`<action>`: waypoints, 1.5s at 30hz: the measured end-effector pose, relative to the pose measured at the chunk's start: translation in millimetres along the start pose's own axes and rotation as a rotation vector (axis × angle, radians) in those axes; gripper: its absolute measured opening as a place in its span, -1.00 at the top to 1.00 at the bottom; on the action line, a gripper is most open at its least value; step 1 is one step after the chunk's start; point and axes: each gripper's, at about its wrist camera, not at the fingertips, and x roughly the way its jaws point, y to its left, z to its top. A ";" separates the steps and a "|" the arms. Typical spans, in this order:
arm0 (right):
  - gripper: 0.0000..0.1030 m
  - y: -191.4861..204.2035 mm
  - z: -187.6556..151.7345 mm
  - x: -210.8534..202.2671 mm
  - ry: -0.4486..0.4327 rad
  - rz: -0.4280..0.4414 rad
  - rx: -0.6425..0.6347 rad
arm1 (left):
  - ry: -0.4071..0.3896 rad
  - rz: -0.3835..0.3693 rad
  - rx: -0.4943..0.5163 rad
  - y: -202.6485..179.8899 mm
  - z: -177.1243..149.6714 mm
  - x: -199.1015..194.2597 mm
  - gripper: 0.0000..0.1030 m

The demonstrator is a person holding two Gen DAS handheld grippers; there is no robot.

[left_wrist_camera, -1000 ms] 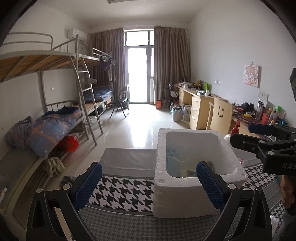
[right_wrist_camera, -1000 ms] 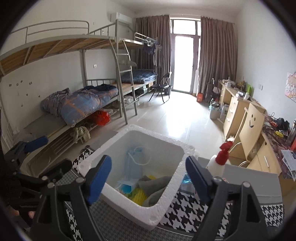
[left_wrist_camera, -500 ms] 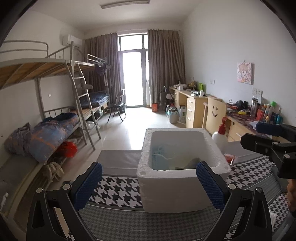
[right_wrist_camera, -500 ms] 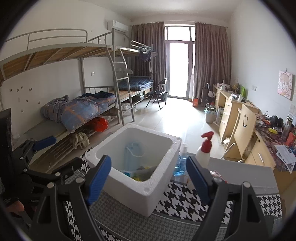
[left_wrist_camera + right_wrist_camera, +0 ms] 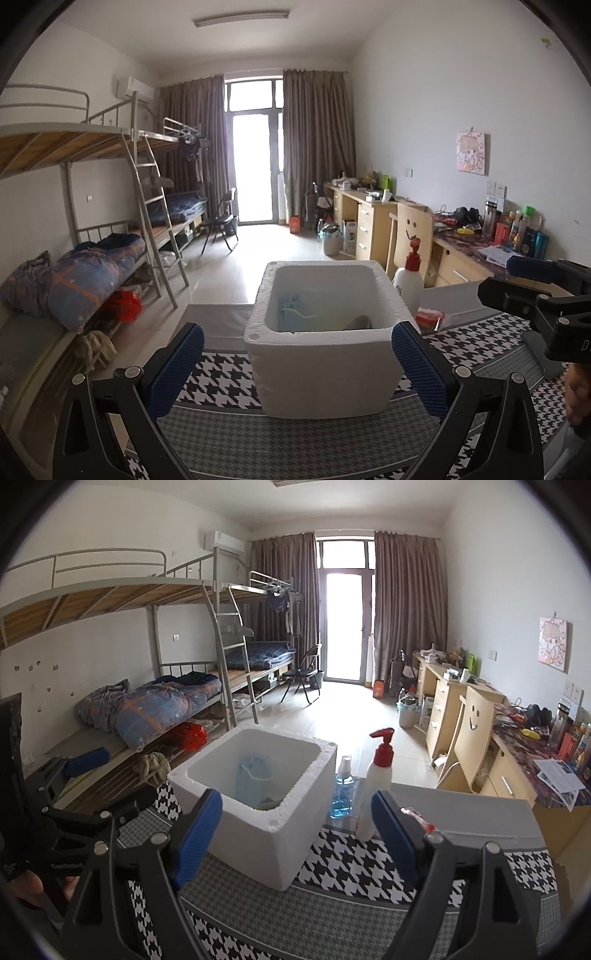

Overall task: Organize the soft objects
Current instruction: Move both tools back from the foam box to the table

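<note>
A white foam box [image 5: 321, 369] [image 5: 266, 842] stands on the houndstooth cloth [image 5: 221, 373] of the table. Inside it lie a light blue soft bag [image 5: 295, 310] [image 5: 253, 782] and a grey cloth [image 5: 360, 321], mostly hidden by the walls. My left gripper [image 5: 297, 329] is open and empty, short of the box's near wall. My right gripper [image 5: 295, 799] is also open and empty, facing the box's near corner. Each gripper shows in the other's view: the right gripper [image 5: 517, 282] at the right edge, the left gripper [image 5: 107, 781] at the left.
Behind the box stand a white pump bottle with a red top [image 5: 375, 790] [image 5: 408, 282] and a spray bottle of blue liquid [image 5: 341, 790], with a red packet [image 5: 428, 317] beside them. Bunk beds [image 5: 147, 701] line the left wall; desks and a wooden chair [image 5: 476, 723] line the right.
Both grippers have drawn back from the foam box, which now looks smaller and farther. The bottles behind it have come into view. Both grippers stay open and empty.
</note>
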 end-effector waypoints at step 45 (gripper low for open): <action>-0.69 -22.8 -79.9 -65.2 -0.073 -0.121 0.074 | -0.050 -0.181 0.020 -48.0 -43.1 -25.5 -0.98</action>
